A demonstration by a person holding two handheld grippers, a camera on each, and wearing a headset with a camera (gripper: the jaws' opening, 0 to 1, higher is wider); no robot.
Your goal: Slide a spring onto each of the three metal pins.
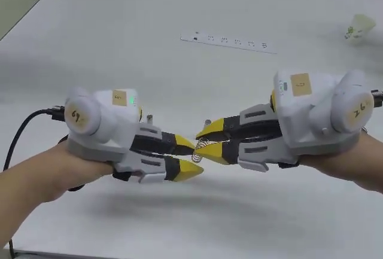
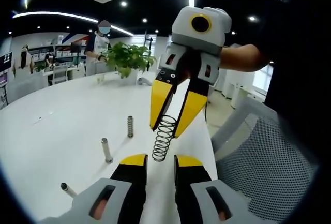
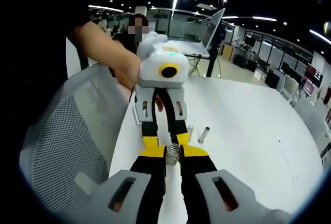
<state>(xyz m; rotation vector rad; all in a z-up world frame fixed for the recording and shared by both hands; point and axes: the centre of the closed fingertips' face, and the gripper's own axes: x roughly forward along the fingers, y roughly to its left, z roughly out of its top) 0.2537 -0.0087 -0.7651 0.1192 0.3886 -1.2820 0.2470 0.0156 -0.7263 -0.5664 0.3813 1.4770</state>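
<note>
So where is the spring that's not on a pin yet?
In the head view's centre, the spring sits clamped in the right gripper, its free end just ahead of the open left gripper.

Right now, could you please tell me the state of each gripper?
Left gripper: open.
Right gripper: shut on a silver coiled metal spring.

**Stickers on the grippers, hardly legible**

From here, the left gripper (image 1: 191, 158) has a round yellow sticker (image 1: 78, 115) with handwritten marks, perhaps starting with 6. The right gripper (image 1: 200, 145) bears a second yellow sticker (image 1: 359, 110) and a tan label (image 1: 301, 85), both unreadable.
</note>
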